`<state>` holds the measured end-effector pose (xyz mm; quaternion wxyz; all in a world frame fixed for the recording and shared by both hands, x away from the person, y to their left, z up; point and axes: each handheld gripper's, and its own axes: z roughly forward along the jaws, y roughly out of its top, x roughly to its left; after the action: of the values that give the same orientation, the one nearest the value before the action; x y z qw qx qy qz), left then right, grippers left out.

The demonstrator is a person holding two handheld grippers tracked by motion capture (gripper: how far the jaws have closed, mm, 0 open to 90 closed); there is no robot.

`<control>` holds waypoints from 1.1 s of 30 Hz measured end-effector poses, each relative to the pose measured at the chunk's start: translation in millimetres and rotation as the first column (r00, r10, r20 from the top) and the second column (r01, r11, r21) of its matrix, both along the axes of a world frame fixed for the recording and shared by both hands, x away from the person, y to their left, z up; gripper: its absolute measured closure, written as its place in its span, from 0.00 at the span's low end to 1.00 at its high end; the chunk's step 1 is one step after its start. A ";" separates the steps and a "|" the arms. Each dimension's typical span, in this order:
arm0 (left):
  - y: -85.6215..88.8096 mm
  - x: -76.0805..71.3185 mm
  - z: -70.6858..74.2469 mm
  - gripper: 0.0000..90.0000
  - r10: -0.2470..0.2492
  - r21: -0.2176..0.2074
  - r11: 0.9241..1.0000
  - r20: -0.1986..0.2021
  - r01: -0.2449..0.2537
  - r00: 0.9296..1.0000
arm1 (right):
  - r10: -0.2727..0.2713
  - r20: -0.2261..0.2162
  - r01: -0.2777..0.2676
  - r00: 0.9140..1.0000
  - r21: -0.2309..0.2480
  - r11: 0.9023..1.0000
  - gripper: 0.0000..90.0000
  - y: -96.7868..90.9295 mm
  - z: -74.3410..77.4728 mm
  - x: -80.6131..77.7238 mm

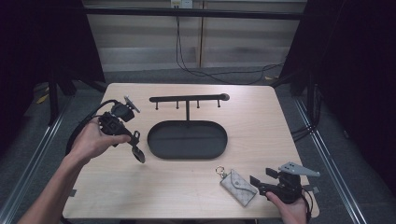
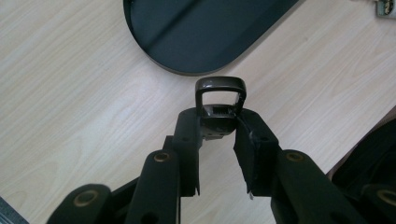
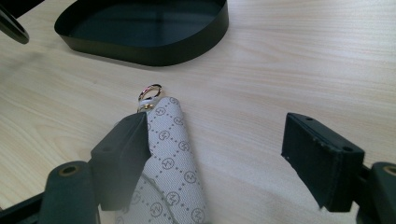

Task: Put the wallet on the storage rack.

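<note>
My left gripper [image 1: 134, 140] hangs above the table's left half, just left of the black oval tray [image 1: 187, 156]. It is shut on a dark key fob [image 1: 138, 154]. In the left gripper view the key fob [image 2: 219, 100] sticks out past the left gripper [image 2: 219, 128] with its loop end forward, near the tray [image 2: 201, 28]. A grey patterned key pouch [image 1: 238, 186] with a gold ring [image 1: 219, 170] lies near the front right edge. My right gripper [image 3: 224, 149] is open and low. The pouch [image 3: 173, 172] lies against its left pad [image 3: 123, 149], ring [image 3: 149, 93] pointing away.
A black T-shaped hook rack [image 1: 187, 99] rises from the tray's far side, with several small pegs under its bar. The tray's wall [image 3: 154, 53] stands beyond the pouch. Cables run across the floor behind the wooden table [image 1: 261, 126].
</note>
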<state>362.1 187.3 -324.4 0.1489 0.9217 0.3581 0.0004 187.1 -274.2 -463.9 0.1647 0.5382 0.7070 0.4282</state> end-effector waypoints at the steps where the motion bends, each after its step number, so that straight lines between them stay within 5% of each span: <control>1: -0.7 1.1 1.2 0.79 -0.001 0.005 1.000 -0.001 0.001 1.000 | 0.001 0.000 -0.001 1.000 -0.001 1.000 0.26 0.1 0.1 -0.1; 21: -29.5 21.9 17.4 0.79 -0.029 0.076 0.997 -0.024 0.031 0.999 | 0.009 0.008 -0.009 1.000 0.002 1.000 0.25 -0.1 0.6 -1.8; 33: -43.4 36.0 26.4 0.79 -0.004 0.080 0.997 -0.008 0.005 1.000 | 0.014 0.018 -0.015 1.000 0.018 1.000 0.20 -1.3 1.2 -2.4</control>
<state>398.2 143.9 -298.0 0.1106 0.9278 0.3563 0.0107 184.7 -275.5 -462.8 0.1630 0.5307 0.7056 0.4404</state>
